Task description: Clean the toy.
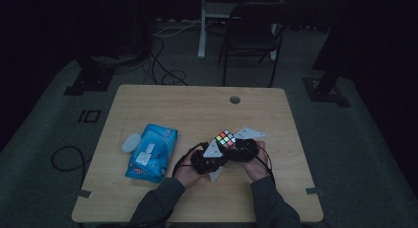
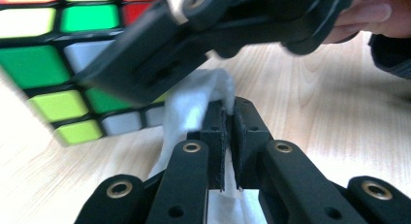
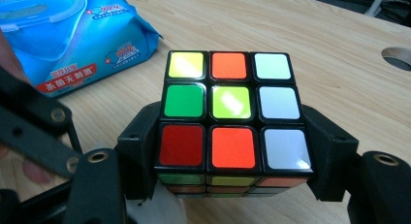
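Over the surface (image 1: 197, 104), beside the blue wipe pack (image 1: 150, 151), my right gripper (image 3: 232, 151) clamps the cube (image 3: 231, 115) by two opposite sides — held just above the wood. My left gripper (image 2: 228, 132) pinches a white wipe (image 2: 194, 105) directly under the cube, touching its lower face.

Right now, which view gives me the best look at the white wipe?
The left gripper view: the white wipe is close up, pinched in the left tool beside the puzzle cube. The right gripper view shows a white scrap under the cube. In the high view, too small to tell.
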### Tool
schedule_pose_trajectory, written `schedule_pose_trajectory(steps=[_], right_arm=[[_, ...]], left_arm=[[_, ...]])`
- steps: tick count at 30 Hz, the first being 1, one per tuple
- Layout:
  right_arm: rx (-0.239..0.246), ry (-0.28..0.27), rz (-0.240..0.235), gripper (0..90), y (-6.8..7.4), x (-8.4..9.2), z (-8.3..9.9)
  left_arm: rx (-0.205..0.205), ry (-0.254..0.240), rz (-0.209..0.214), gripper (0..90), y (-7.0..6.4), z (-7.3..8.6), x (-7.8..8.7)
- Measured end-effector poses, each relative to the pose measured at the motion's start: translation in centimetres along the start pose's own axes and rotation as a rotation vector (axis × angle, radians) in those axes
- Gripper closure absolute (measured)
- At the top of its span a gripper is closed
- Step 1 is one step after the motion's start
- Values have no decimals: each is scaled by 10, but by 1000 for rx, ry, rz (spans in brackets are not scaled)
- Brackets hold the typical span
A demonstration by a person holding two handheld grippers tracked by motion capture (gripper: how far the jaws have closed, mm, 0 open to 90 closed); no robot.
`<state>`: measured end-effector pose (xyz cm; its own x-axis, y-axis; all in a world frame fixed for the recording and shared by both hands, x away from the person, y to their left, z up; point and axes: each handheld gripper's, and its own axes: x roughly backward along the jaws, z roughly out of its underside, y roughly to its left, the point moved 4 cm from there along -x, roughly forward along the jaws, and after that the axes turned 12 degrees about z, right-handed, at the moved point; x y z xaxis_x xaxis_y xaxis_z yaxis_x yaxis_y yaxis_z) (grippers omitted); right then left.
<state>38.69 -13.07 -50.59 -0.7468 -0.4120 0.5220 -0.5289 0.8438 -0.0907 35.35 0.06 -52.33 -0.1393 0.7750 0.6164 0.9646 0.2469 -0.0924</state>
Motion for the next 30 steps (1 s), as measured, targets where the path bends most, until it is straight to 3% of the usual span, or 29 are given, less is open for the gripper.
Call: schedule_pose_trajectory(steps=[6,16,22,30], right_arm=[[-1,1,1,340,-1,0,0],[-14,1,6,340,-4,2,-1],[-18,1,5,340,-3,3,-1],[-27,3,21,340,-3,1,-5]], left_arm=[[21,-12,-34,855,9,4,11],[95,-37,-117,854,28,13,26],[106,-47,-119,849,29,13,24],[84,-37,-90,851,20,11,14]])
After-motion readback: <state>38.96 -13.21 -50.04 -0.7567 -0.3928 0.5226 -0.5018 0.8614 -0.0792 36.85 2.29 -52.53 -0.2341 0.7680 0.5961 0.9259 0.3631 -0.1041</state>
